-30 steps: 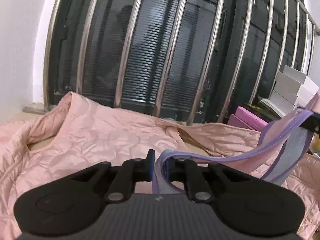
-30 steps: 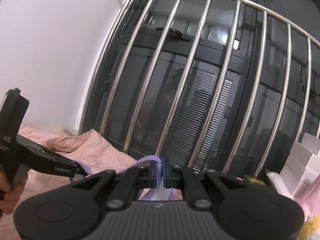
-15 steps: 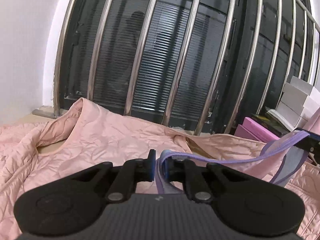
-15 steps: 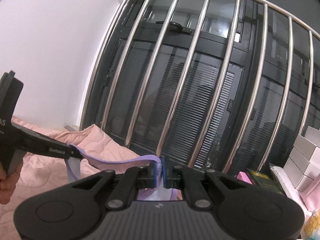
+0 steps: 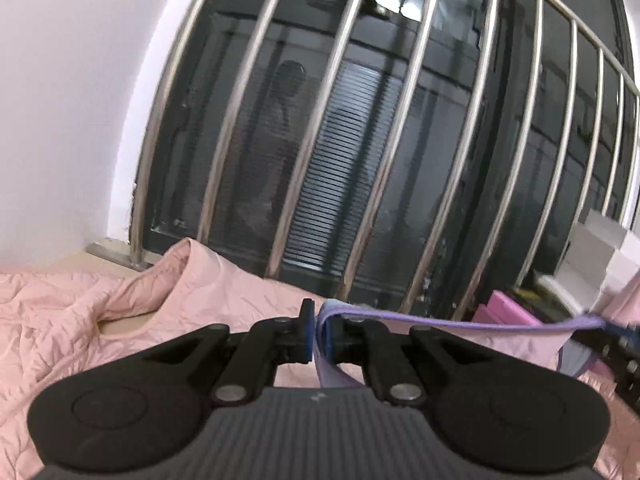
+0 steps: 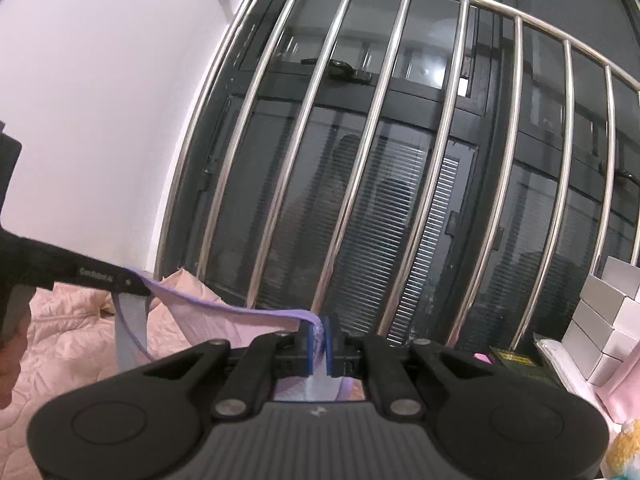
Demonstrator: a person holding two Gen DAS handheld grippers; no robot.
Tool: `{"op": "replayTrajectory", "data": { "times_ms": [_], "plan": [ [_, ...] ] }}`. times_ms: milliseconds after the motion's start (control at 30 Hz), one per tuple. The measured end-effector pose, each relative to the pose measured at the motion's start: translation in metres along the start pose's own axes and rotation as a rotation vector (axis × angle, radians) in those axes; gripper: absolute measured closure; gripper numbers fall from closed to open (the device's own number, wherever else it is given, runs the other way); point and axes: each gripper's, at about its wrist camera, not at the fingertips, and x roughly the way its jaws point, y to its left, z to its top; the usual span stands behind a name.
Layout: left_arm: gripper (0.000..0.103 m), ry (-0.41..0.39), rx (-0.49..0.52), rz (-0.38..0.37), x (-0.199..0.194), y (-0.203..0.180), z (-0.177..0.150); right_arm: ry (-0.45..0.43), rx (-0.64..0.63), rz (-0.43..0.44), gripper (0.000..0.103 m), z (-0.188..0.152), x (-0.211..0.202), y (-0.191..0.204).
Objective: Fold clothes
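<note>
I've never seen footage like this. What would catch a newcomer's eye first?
Probably the purple garment, stretched in the air between the left gripper and the right gripper, each pinching one end. Behind it a steel window guard fills the dark window, and a rumpled pink quilt lies below.

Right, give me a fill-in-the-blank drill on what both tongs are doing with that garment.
1. The left tongs are shut on a ____ garment.
2. The garment's top edge is stretched between the left tongs and the ____ tongs.
3. Below the garment lies a ____ quilt.
4. Behind it all stand vertical metal ____ in front of a dark window.

Missing words: purple; right; pink; bars
</note>
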Motion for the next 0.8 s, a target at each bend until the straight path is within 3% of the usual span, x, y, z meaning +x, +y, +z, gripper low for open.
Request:
{"op": "replayTrajectory", "data": {
  "times_ms": [167, 400, 500, 800],
  "plan": [
    [0.098, -0.029, -0.044, 0.017, -0.007, 0.008, 0.007, 0.062, -0.018, 0.002, 0.084, -0.003, 0.008, 0.002],
    [0.098, -0.010, -0.051, 0.059, -0.004, 0.013, 0.006, 0.113, -0.051, 0.026, 0.083, -0.006, 0.016, 0.009],
    [0.098, -0.004, -0.070, 0.072, -0.004, 0.017, 0.006, 0.135, -0.071, 0.032, 0.073, -0.009, 0.019, 0.012],
    [0.098, 0.004, -0.095, 0.098, -0.002, 0.021, 0.005, 0.197, -0.086, 0.060, 0.069, -0.014, 0.025, 0.017]
  ]
}}
